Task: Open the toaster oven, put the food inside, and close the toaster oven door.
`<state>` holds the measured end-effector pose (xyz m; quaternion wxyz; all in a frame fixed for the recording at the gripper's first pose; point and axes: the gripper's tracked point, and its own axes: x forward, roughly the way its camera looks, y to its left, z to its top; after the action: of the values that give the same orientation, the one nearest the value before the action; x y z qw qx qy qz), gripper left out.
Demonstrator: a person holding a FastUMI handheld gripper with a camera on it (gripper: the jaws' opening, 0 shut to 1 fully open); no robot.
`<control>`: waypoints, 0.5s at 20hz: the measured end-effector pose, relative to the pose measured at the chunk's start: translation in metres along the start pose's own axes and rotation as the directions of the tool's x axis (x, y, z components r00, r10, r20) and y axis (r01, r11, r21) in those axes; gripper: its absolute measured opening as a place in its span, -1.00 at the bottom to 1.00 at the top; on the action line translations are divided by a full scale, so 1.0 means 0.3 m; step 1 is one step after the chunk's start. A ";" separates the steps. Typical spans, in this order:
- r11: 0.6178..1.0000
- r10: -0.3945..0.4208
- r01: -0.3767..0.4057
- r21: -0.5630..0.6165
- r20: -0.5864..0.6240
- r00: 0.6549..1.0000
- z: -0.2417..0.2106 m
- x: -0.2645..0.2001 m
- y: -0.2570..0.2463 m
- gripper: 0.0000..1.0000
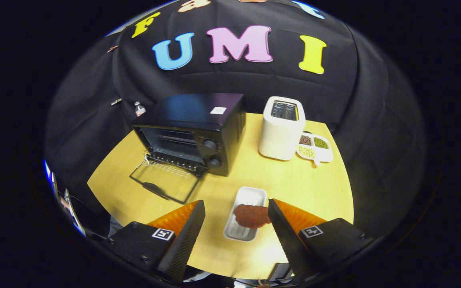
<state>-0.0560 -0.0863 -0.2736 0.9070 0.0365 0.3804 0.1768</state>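
Note:
A black toaster oven (192, 130) stands on the yellow table (294, 184), beyond my fingers and to the left. Its glass door (164, 182) is folded down flat onto the table, handle toward me, and the rack inside shows. A small silver tray (245, 212) lies between my fingertips, slightly closer to the right one. On it rests a reddish-brown piece of food (251, 216), whose right end reaches behind the right fingertip (278, 224). My gripper (236, 218) is open above the tray, with nothing held.
A white pop-up toaster (281, 129) stands to the right of the oven. Beside it sits a white divided dish (314, 148) with brown and green fillings. The table's rounded front edge lies just under my fingers.

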 end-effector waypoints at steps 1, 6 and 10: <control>1.000 -0.005 0.005 0.023 -0.018 1.000 -0.012 0.020 -0.050 0.97; 0.994 0.009 0.008 0.111 -0.148 0.989 -0.129 0.161 -0.256 0.82; 0.978 0.086 -0.040 0.204 -0.225 0.970 -0.215 0.259 -0.247 0.31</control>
<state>-0.0293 -0.1328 -0.3867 0.8419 0.1179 0.4984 0.1700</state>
